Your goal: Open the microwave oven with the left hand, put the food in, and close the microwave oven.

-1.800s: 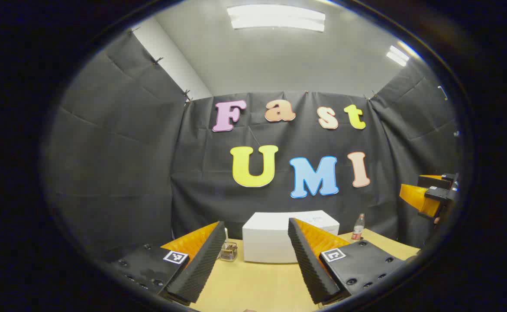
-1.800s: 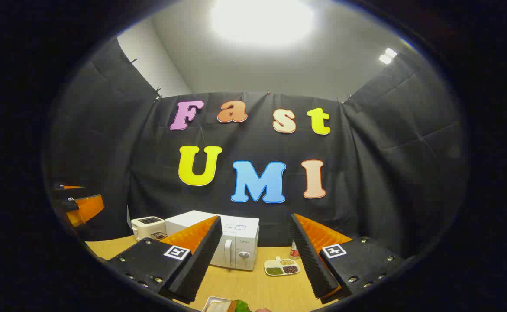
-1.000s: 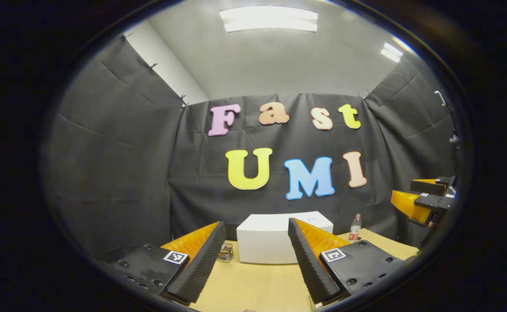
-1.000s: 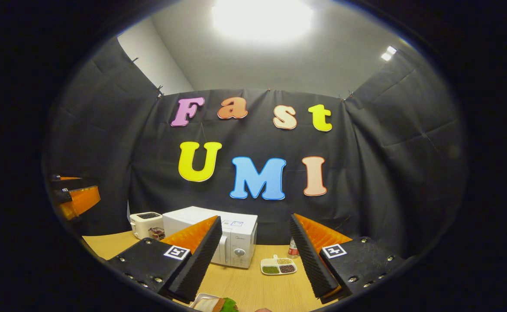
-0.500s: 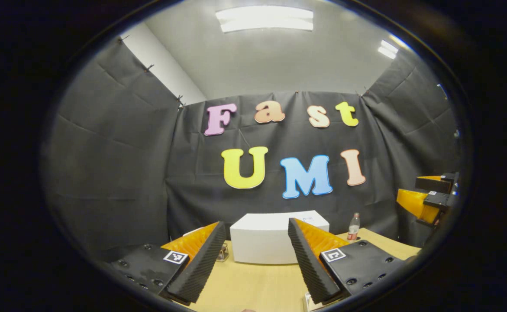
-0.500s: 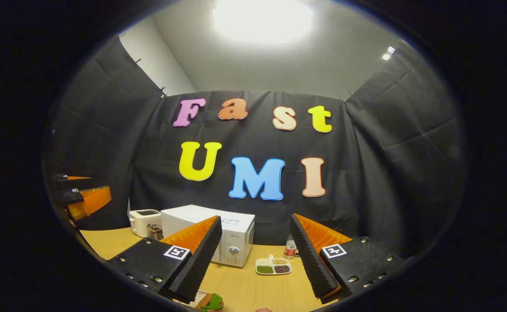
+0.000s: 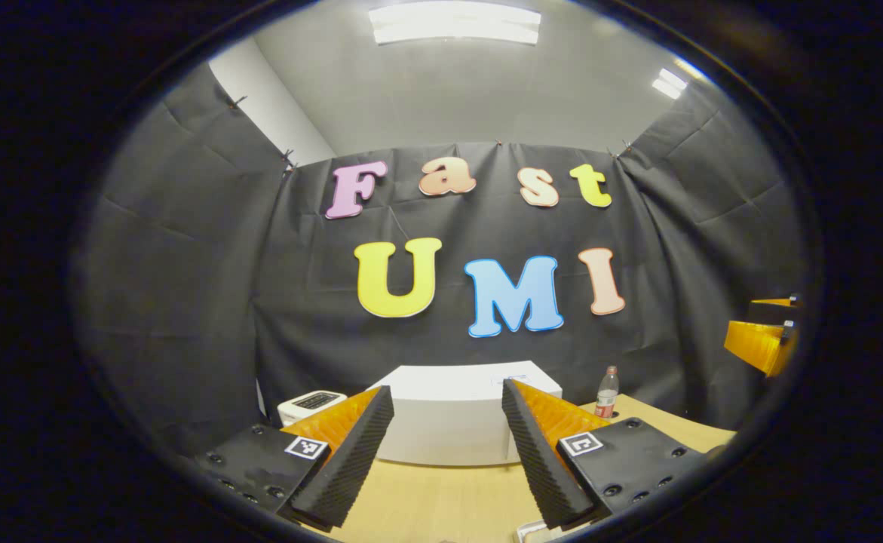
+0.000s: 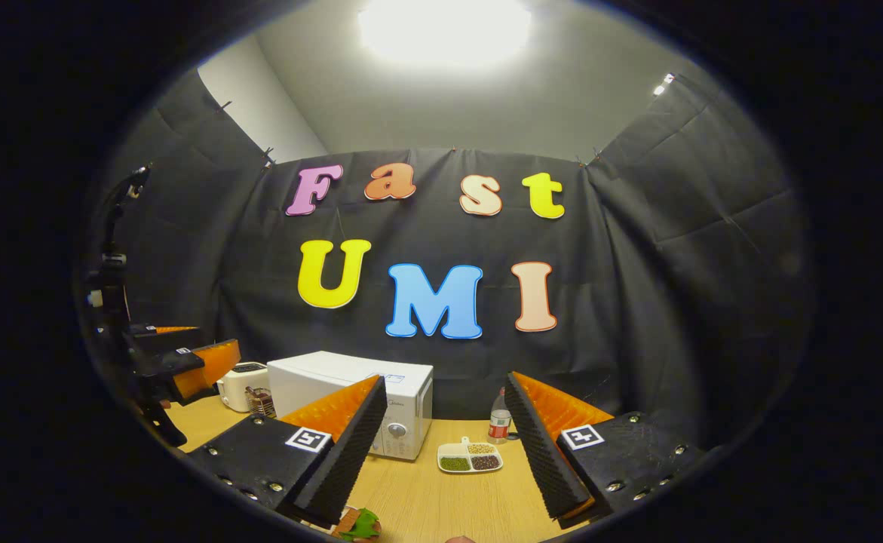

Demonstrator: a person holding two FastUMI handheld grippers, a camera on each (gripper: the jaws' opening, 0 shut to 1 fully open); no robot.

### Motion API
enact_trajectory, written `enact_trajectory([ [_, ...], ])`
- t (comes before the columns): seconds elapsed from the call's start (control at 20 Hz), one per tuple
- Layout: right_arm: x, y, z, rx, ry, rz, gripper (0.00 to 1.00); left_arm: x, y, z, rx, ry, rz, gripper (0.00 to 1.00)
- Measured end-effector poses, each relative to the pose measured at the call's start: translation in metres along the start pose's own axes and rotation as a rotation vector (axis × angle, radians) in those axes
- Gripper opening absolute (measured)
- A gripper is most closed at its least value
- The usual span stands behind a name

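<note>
Compared with a moment earlier, the left gripper (image 7: 447, 452) is nearer the closed white box-shaped microwave oven (image 7: 452, 422), jaws wide and empty to reach its door, while the right gripper (image 8: 447, 452) waits equally open and empty above the green-leafed food (image 8: 358, 524).

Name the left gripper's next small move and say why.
Probably carry the left gripper forward and down toward the microwave door's handle side. Its fingers stand open with nothing between them, well short of the white box, and the door looks closed. The right gripper is open too, with the food low on the table beneath it.
</note>
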State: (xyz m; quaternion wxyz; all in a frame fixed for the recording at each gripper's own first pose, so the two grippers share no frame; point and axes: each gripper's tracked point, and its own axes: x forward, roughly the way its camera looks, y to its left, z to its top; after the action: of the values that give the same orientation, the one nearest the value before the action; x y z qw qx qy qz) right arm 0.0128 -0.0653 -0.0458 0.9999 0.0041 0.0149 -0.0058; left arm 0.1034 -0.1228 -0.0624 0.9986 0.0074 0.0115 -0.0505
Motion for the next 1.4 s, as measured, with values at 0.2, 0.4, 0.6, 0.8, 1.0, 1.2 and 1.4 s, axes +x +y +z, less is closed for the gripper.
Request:
enact_trajectory([
  [0.2, 0.019, 0.0, -0.001, -0.033, 0.004, -0.046, 0.95, 0.058, -0.017, -0.035, -0.006, 0.037, -0.069, 0.94],
  [0.4, 0.034, -0.004, -0.008, -0.05, 0.03, -0.103, 0.95, 0.109, -0.033, -0.069, -0.01, 0.082, -0.129, 0.96],
  [0.6, 0.045, -0.014, -0.02, -0.082, 0.075, -0.162, 0.95, 0.152, -0.051, -0.108, -0.016, 0.139, -0.179, 0.98],
  [0.8, 0.044, -0.027, -0.035, -0.104, 0.132, -0.227, 0.95, 0.187, -0.078, -0.154, -0.015, 0.21, -0.234, 0.98],
  [1.0, 0.035, -0.045, -0.043, -0.139, 0.176, -0.305, 0.95, 0.215, -0.099, -0.194, 0.016, 0.261, -0.258, 0.94],
  [1.2, 0.022, -0.056, -0.045, -0.144, 0.206, -0.365, 0.95, 0.234, -0.113, -0.224, 0.029, 0.302, -0.278, 1.0],
  [1.4, 0.011, -0.062, -0.047, -0.172, 0.222, -0.399, 0.95, 0.242, -0.131, -0.246, 0.039, 0.344, -0.309, 0.84],
])
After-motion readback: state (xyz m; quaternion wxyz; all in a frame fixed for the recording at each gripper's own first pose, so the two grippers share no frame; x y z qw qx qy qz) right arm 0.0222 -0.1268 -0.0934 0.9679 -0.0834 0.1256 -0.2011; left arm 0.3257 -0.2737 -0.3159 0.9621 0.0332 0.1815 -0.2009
